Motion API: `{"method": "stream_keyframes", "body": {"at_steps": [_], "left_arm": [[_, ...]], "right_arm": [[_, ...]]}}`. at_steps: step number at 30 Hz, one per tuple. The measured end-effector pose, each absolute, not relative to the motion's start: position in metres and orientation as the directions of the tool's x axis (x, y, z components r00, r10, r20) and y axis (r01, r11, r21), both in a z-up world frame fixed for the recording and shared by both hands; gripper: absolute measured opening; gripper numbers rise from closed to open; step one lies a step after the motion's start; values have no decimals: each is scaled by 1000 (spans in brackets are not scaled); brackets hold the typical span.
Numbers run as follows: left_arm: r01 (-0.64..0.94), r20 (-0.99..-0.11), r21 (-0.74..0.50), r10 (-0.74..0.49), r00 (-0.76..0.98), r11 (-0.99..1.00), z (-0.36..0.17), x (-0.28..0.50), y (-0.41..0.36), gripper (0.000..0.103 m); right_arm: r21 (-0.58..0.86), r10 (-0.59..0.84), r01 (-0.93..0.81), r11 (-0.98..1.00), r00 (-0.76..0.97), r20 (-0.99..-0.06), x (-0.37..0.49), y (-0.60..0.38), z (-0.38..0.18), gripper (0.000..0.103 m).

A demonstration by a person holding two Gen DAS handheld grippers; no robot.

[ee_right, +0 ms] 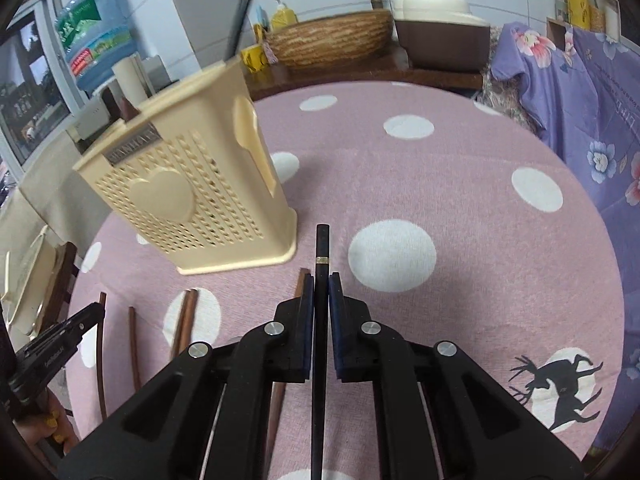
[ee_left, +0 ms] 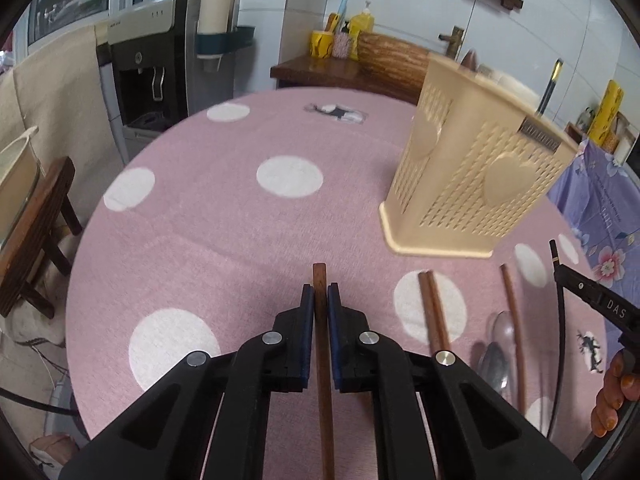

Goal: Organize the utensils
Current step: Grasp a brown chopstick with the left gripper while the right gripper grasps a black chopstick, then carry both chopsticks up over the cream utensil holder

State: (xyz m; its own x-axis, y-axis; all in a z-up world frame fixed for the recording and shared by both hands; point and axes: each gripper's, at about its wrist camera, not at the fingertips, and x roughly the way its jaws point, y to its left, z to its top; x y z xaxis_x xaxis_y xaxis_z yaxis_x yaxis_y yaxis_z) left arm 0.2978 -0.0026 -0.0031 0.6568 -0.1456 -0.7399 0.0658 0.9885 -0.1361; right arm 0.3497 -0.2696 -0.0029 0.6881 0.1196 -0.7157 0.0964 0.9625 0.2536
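My left gripper [ee_left: 319,294] is shut on a brown wooden chopstick [ee_left: 320,280] that sticks out past the blue pads, lifted over the pink dotted tablecloth [ee_left: 224,220]. My right gripper [ee_right: 321,282] is shut on a black chopstick [ee_right: 322,240] with a gold band. A beige perforated utensil holder [ee_left: 472,176] [ee_right: 192,200] stands ahead, between both grippers. On the cloth lie a pair of brown chopsticks [ee_left: 432,312] [ee_right: 186,320], a single brown chopstick [ee_left: 514,320], and metal spoons [ee_left: 496,352]. The right gripper's tip with the black chopstick [ee_left: 554,256] shows at the left wrist view's right edge.
A water dispenser [ee_left: 148,60] and a wooden chair [ee_left: 36,232] stand left of the round table. Behind it is a wooden counter with a woven basin [ee_right: 332,40], yellow cups and a soap bottle. Purple floral fabric [ee_right: 580,100] hangs at the right. A hand [ee_left: 612,392] holds the right gripper.
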Motion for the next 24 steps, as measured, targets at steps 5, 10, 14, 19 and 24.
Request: {"method": "stream_keyframes", "body": {"at_steps": [5, 10, 14, 19, 24], "left_arm": [[105, -673, -145, -176, 719, 984, 35, 290, -5, 8], [141, -595, -135, -194, 780, 981, 75, 280, -4, 8], [153, -540, -118, -193, 819, 981, 100, 271, 1, 8], [161, -500, -114, -197, 843, 980, 119, 267, 9, 8], [159, -485, -102, -189, 854, 982, 126, 266, 11, 8]], "right_arm": [[253, 135, 47, 966, 744, -655, 336, -273, 29, 8], [231, 154, -19, 973, 799, -581, 317, -278, 69, 8], [240, 175, -49, 969, 825, -537, 303, -288, 95, 8], [243, 187, -69, 967, 841, -508, 295, -297, 117, 8], [225, 187, -81, 971, 843, -505, 294, -294, 121, 8]]}}
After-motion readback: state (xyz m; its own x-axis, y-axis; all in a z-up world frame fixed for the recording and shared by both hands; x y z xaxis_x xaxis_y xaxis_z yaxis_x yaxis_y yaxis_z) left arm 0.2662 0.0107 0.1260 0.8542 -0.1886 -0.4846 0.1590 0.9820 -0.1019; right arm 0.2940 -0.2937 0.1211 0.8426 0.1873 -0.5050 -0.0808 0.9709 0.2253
